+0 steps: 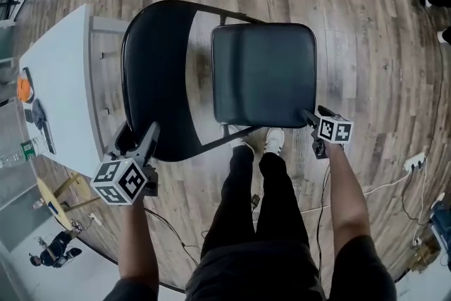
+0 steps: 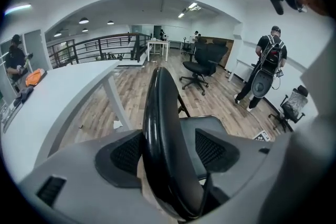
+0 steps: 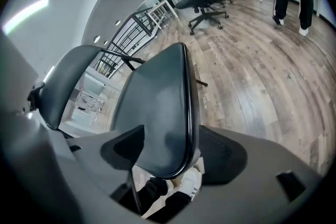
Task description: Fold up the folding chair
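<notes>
Your left claw (image 1: 138,136) has its jaws spread wide, and the curved top edge of the backrest (image 1: 151,60) stands upright between them. In the left gripper view that black rim (image 2: 163,128) runs straight up the middle. It lies close against the pad on the view's left, and a clear gap shows between it and the pad on the right, so nothing is clamped.

Your right claw (image 1: 310,118) is also well open. The near corner of the seat (image 1: 264,74) sits between its jaws. In the right gripper view the seat's rounded edge (image 3: 181,128) lies near the right-hand pad, but the pads do not close on it.

The folding chair (image 1: 169,109) stands opened out on the wooden floor (image 1: 366,46) directly ahead of both claws. Its seat is flat and its backrest is on the left claw's side. Both claws point steeply down at it, one at each near corner.

The white worktop (image 1: 60,88) lies just to the outer side of the left claw, beside the backrest. Your shoes (image 1: 275,139) are between the two claws, right at the chair's near edge. Well beyond the left claw, a black office chair (image 2: 197,65) stands on the floor.
</notes>
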The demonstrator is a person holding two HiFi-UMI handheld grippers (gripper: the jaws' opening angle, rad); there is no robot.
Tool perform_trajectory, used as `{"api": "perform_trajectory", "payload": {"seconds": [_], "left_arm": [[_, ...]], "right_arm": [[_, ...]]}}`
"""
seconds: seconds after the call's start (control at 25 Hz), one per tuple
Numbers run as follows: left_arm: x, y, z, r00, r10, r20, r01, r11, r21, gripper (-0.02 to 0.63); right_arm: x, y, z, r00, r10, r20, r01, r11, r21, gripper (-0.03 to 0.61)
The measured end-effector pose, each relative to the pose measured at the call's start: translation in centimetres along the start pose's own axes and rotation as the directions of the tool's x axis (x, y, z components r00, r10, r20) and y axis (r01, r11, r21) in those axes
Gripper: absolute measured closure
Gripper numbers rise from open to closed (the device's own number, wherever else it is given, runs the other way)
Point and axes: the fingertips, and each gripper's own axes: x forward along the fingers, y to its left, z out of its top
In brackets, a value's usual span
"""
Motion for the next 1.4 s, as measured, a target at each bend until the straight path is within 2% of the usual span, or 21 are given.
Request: {"api": "perform_trajectory", "payload": {"seconds": [0.16,0.28,0.48,0.6,0.72,0.84,0.92,1.2,1.4], "left_arm": [[1.0,0.0,-1.1,0.999,-0.036,-0.02,0.035,0.999,-0.01,0.305],[1.9,-0.1,-1.8,0.998,-0.049,-0.034,0.048,0.998,-0.028,0.305],[3.7,-0.7,-3.4,0.994,-0.086,-0.075,0.084,0.996,-0.027,0.305],[4.5,-1.0,-3.7,0.993,-0.093,-0.066,0.09,0.995,-0.039,0.307],[4.7,-0.8,-3.9,0.994,-0.092,-0.062,0.089,0.995,-0.042,0.32],[4.7,-0.6,-3.9,0.995,-0.077,-0.063,0.073,0.996,-0.059,0.408],[4.6,-0.5,-3.8,0.995,-0.083,-0.057,0.078,0.994,-0.076,0.431],[3.5,-1.1,-3.0,0.991,-0.125,-0.04,0.119,0.984,-0.133,0.471],[2.1,-1.6,-1.3,0.993,-0.116,-0.037,0.11,0.984,-0.141,0.489]], "right_arm": [[2.7,-1.4,-2.8,0.992,0.099,-0.078,-0.095,0.994,0.05,0.261],[3.8,-2.5,-3.6,0.986,0.151,-0.075,-0.143,0.984,0.102,0.24],[4.7,-2.1,-3.8,0.95,0.309,-0.037,-0.295,0.933,0.207,0.235],[5.6,-1.0,-4.0,0.921,0.386,-0.049,-0.367,0.905,0.216,0.234],[6.6,-0.5,-4.1,0.914,0.401,-0.065,-0.384,0.905,0.182,0.222],[6.7,-0.6,-4.1,0.915,0.4,-0.048,-0.386,0.904,0.184,0.222],[6.6,-0.5,-4.2,0.918,0.394,-0.041,-0.38,0.904,0.196,0.222],[5.7,0.3,-3.6,0.913,0.403,-0.056,-0.383,0.898,0.219,0.224],[4.1,2.6,-2.2,0.912,0.408,-0.032,-0.394,0.896,0.205,0.225]]}}
